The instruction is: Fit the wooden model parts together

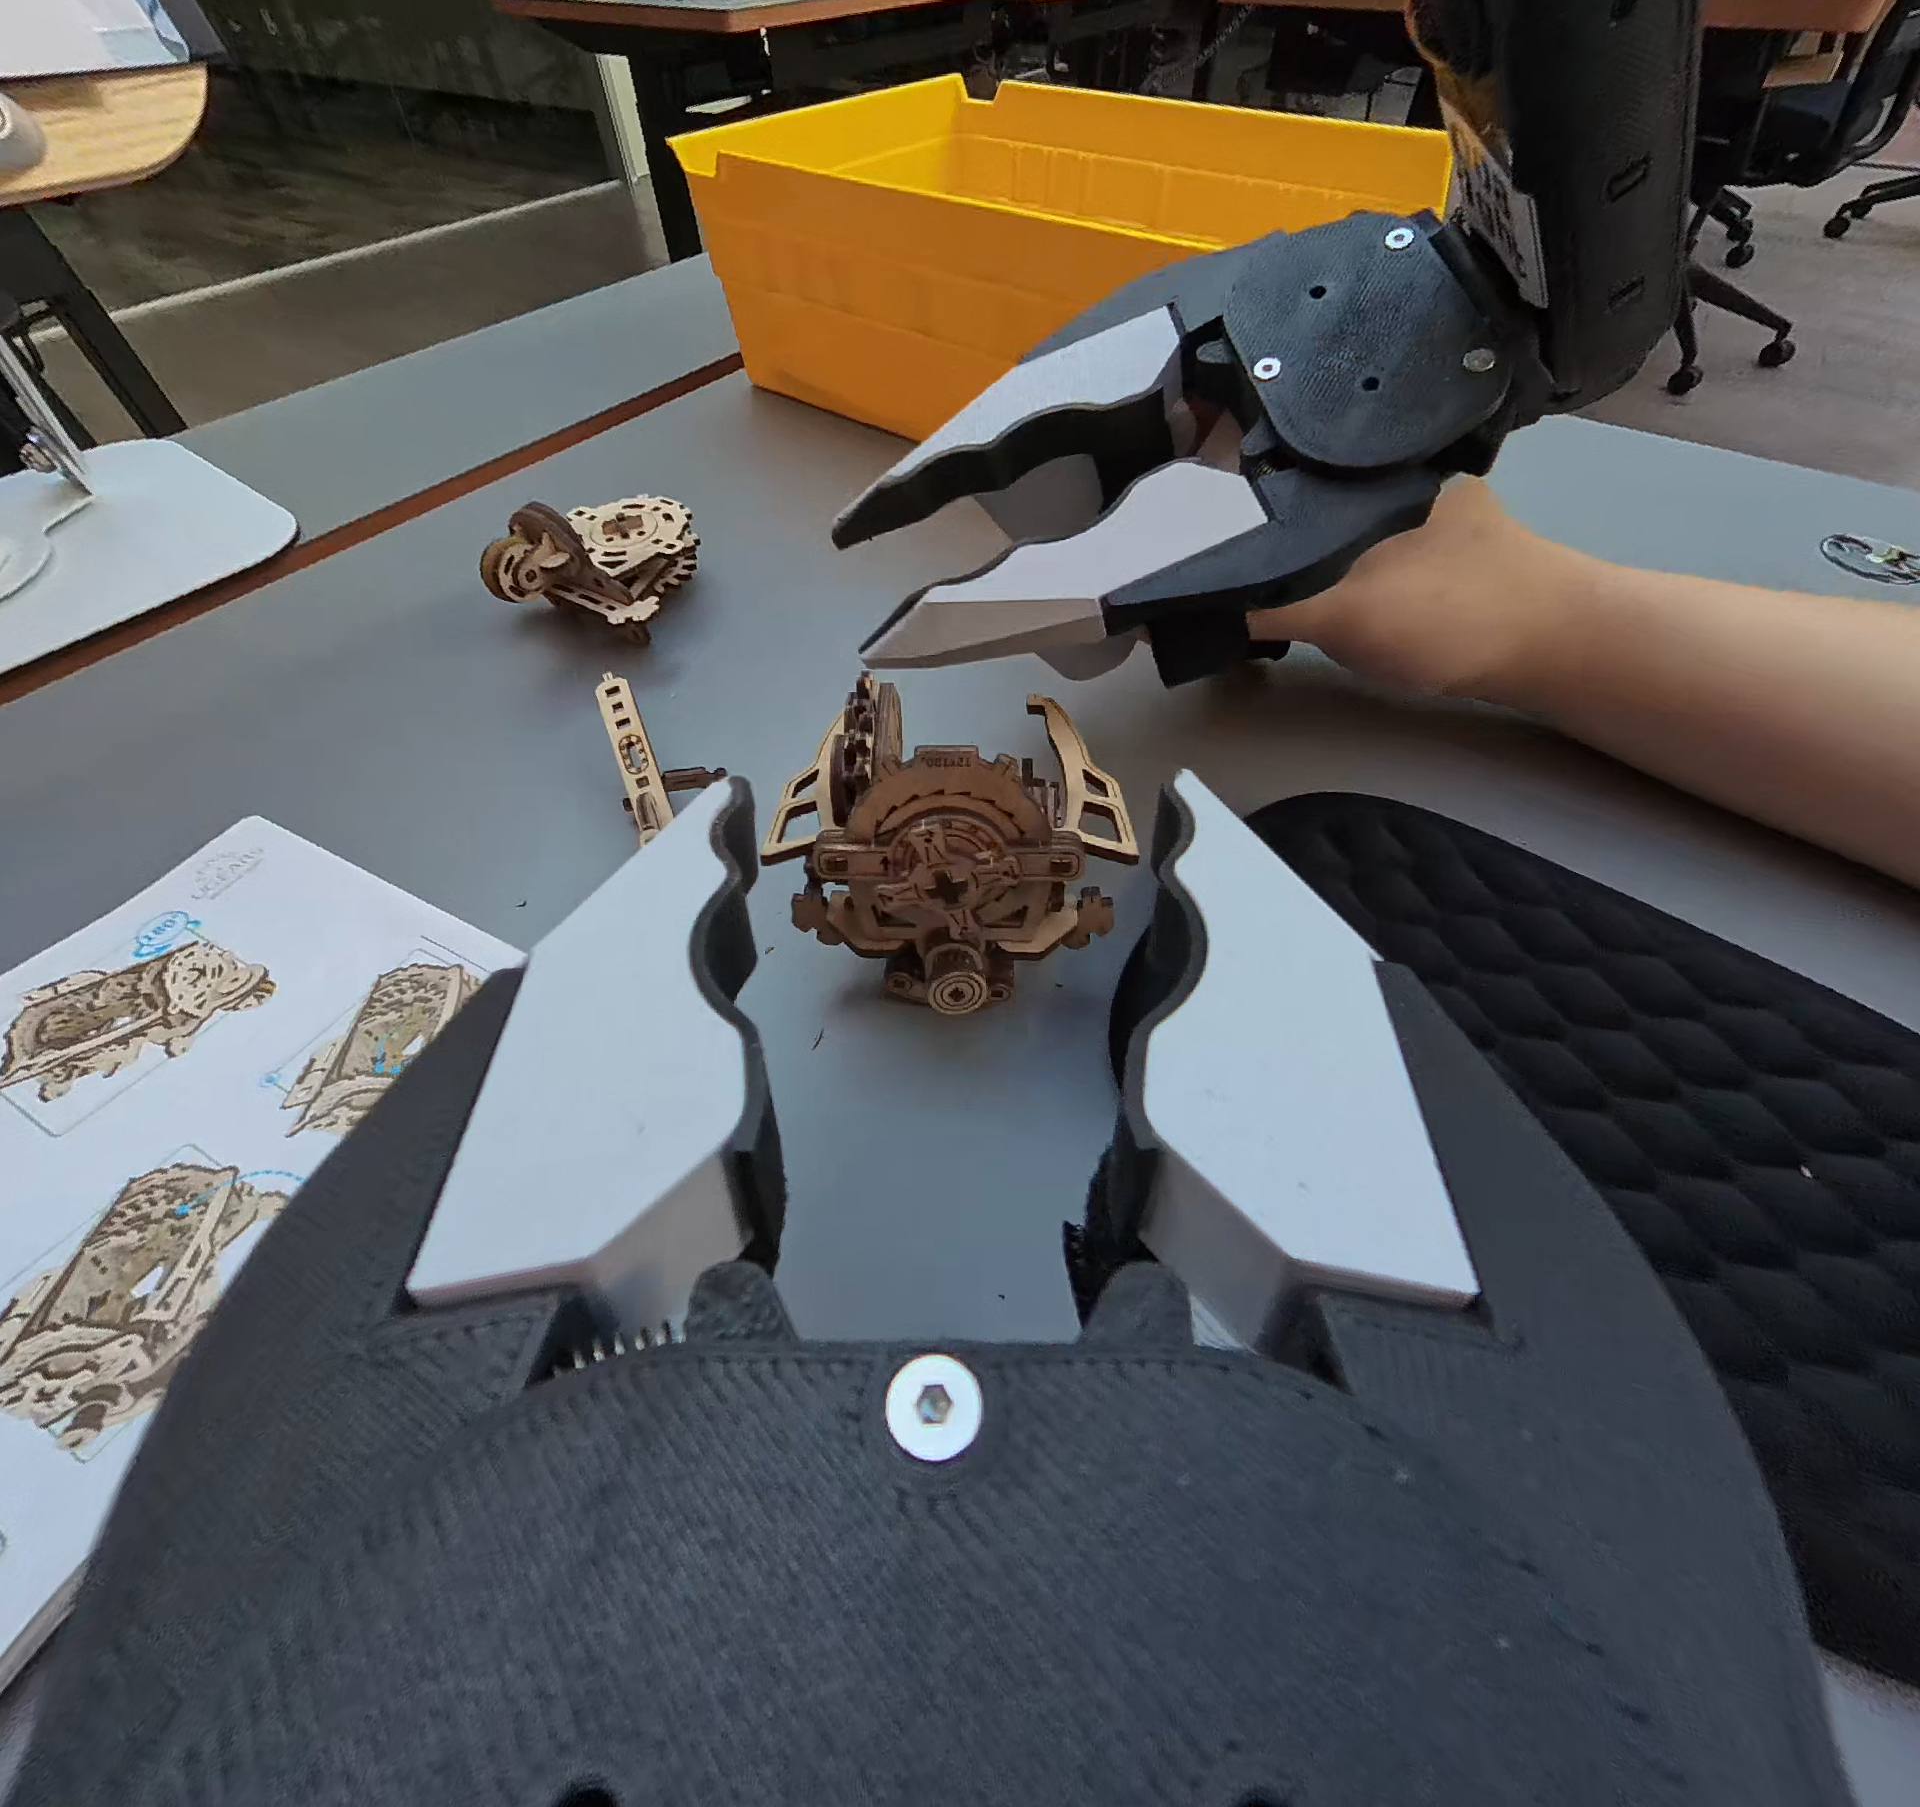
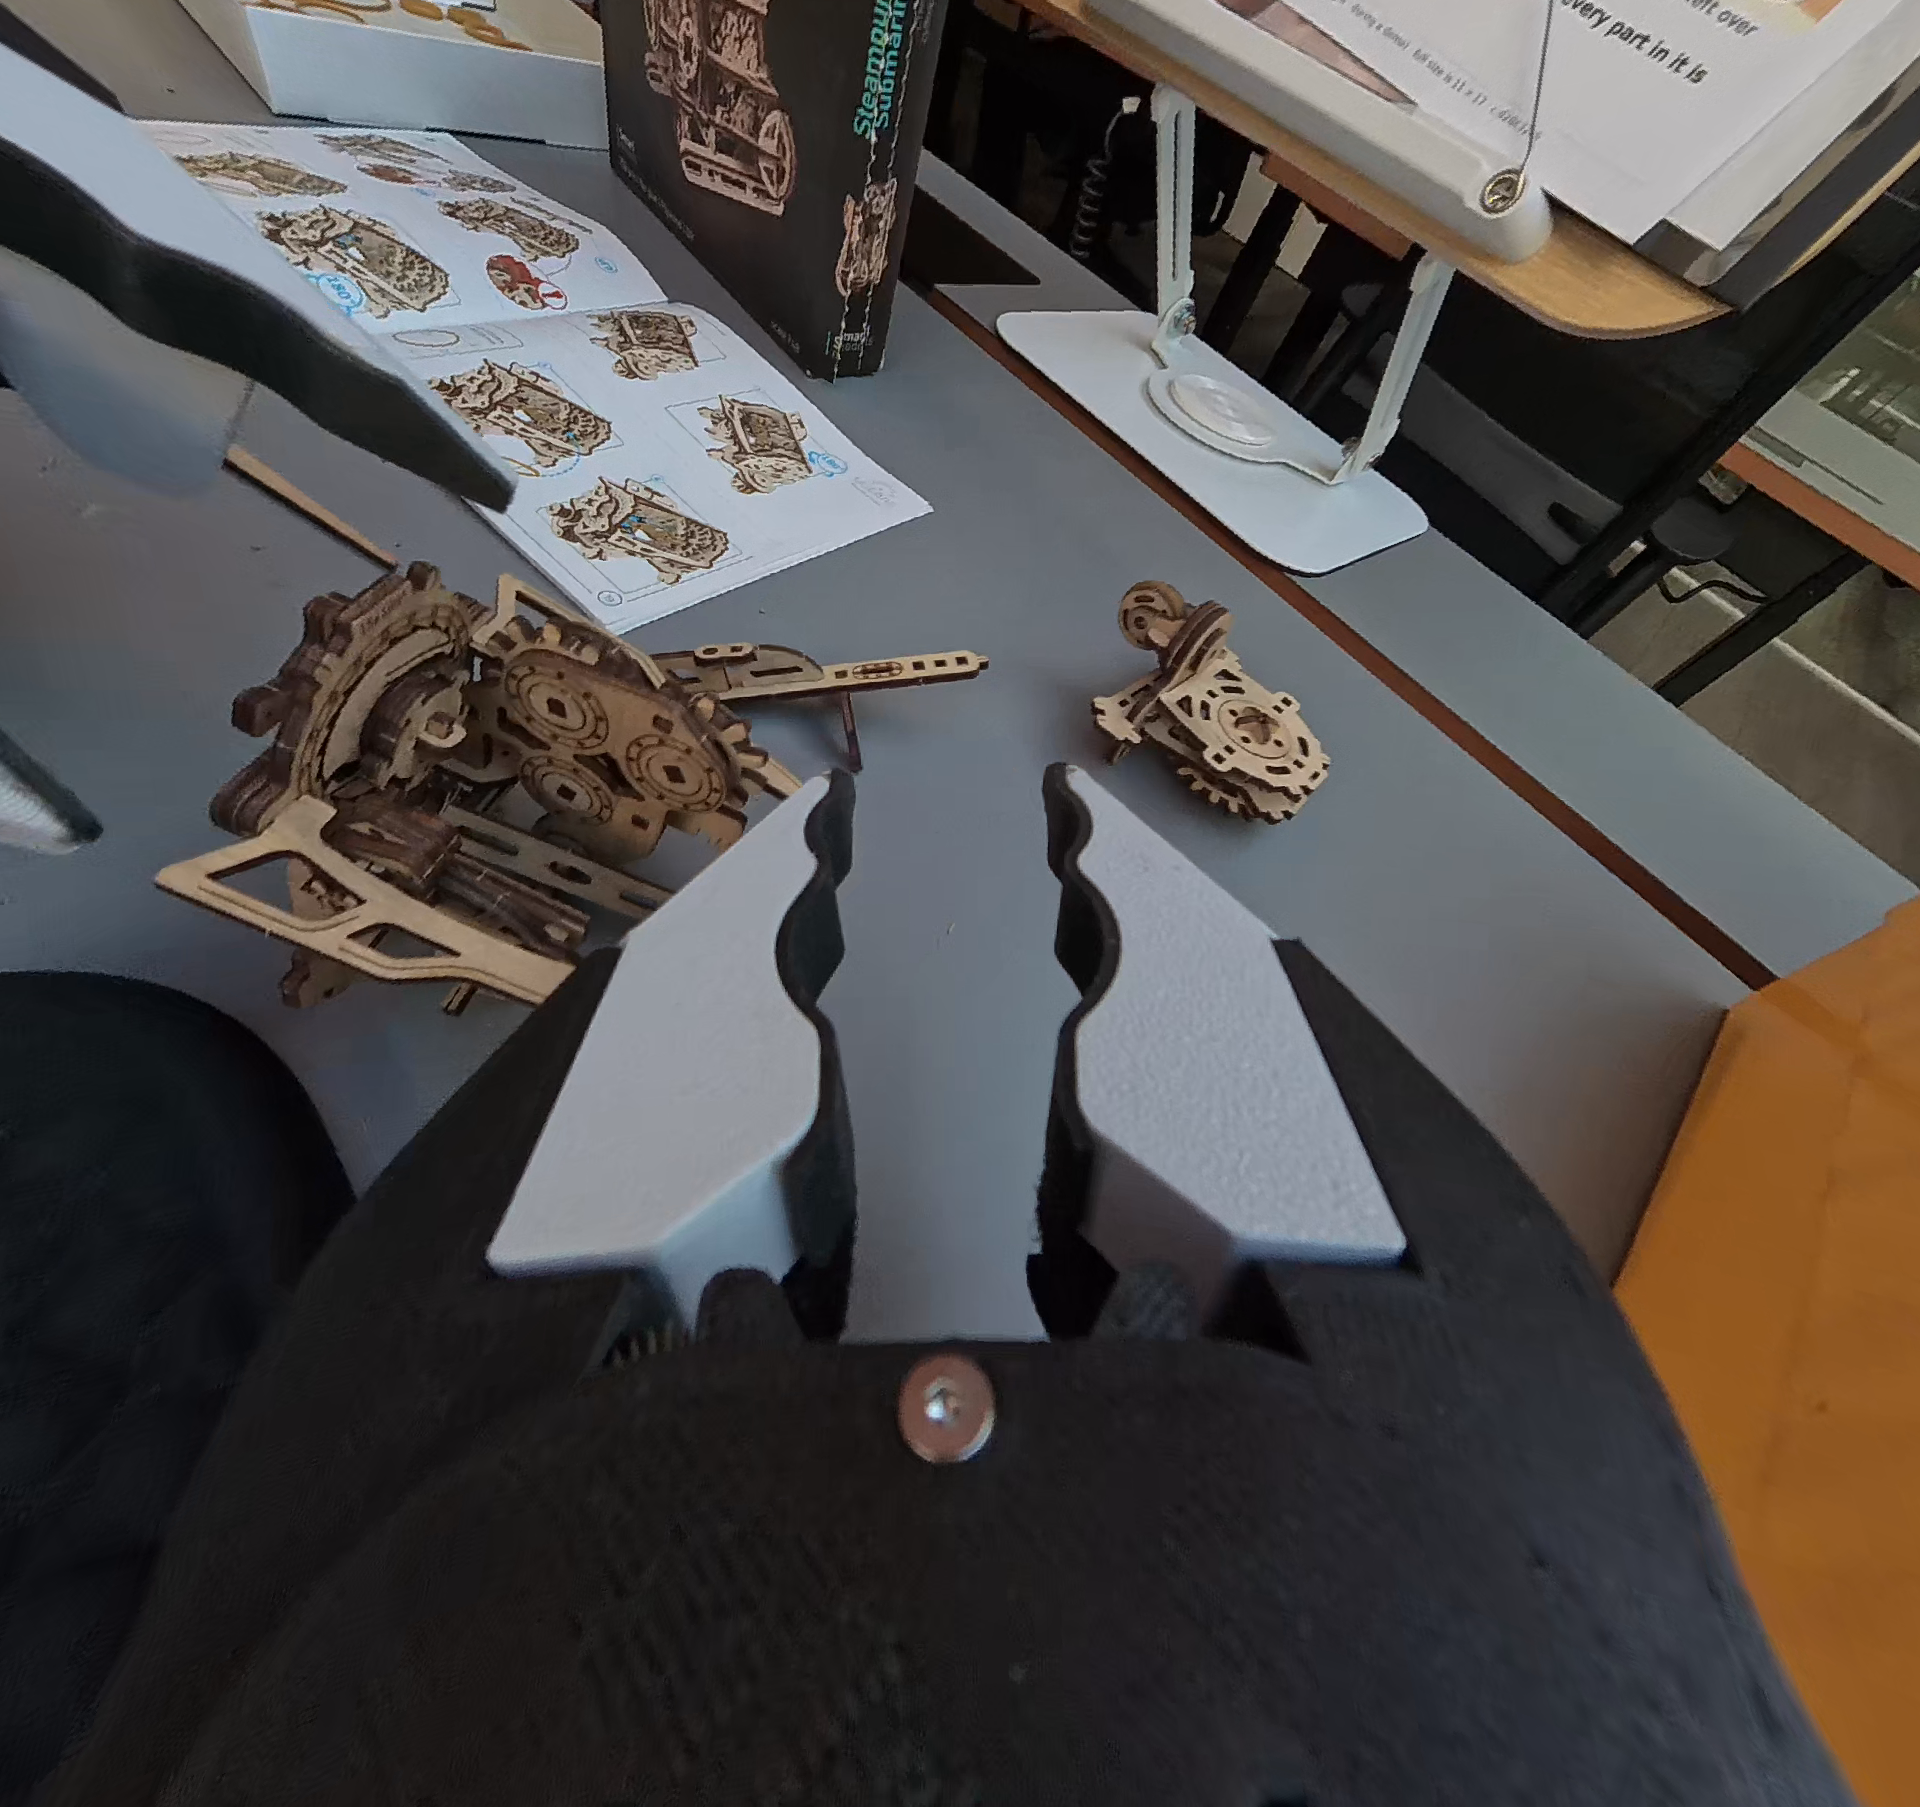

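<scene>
A large wooden model body (image 1: 951, 869) with gears and side fins stands on the grey table, and shows at left in the right wrist view (image 2: 468, 791). My left gripper (image 1: 961, 801) is open and empty, its fingers either side of the body, just short of it. A small wooden wheel part (image 1: 592, 557) lies farther left; it also shows in the right wrist view (image 2: 1210, 708). A thin wooden strip part (image 1: 636, 755) lies between them, seen too in the right wrist view (image 2: 831, 671). My right gripper (image 2: 945, 786) is open and empty, hovering above the table beyond the body (image 1: 862, 594).
A yellow bin (image 1: 1039, 230) stands at the table's far side. An instruction booklet (image 1: 156, 1082) lies at left (image 2: 582, 386). A dark model box (image 2: 769, 116) stands upright. A white stand base (image 2: 1216, 427) sits near the table edge. A black mat (image 1: 1662, 1082) lies at right.
</scene>
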Demonstrator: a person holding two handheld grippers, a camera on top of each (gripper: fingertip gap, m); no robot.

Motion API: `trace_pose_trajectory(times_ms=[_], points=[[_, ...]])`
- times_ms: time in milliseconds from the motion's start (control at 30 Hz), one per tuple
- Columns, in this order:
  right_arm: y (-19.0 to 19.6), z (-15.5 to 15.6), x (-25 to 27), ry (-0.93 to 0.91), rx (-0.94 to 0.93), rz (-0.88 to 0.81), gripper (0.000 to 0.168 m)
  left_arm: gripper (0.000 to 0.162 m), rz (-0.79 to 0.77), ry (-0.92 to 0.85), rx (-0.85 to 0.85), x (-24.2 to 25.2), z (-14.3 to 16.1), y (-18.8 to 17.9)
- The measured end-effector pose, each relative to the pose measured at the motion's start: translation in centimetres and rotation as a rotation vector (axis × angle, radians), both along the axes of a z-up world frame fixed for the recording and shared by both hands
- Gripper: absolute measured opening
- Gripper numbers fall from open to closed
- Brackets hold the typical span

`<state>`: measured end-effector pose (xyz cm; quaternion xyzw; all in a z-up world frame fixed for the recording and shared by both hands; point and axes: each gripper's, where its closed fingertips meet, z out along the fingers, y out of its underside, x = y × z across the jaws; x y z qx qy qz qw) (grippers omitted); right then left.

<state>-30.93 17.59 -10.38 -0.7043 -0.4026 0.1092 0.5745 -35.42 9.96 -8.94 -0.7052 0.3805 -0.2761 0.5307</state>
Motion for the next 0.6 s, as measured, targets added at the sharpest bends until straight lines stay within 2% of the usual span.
trace_pose_trajectory(times_ms=[233,600], points=[[-0.9,0.5,0.2,0.025,-0.001,0.022,0.036,0.04,0.001,0.026,0.022,0.6,-0.8,0.4],[-2.0,0.8,-0.5,0.033,0.025,0.024,0.036,0.037,-0.076,0.042,0.03,-1.5,-1.0,-1.2]])
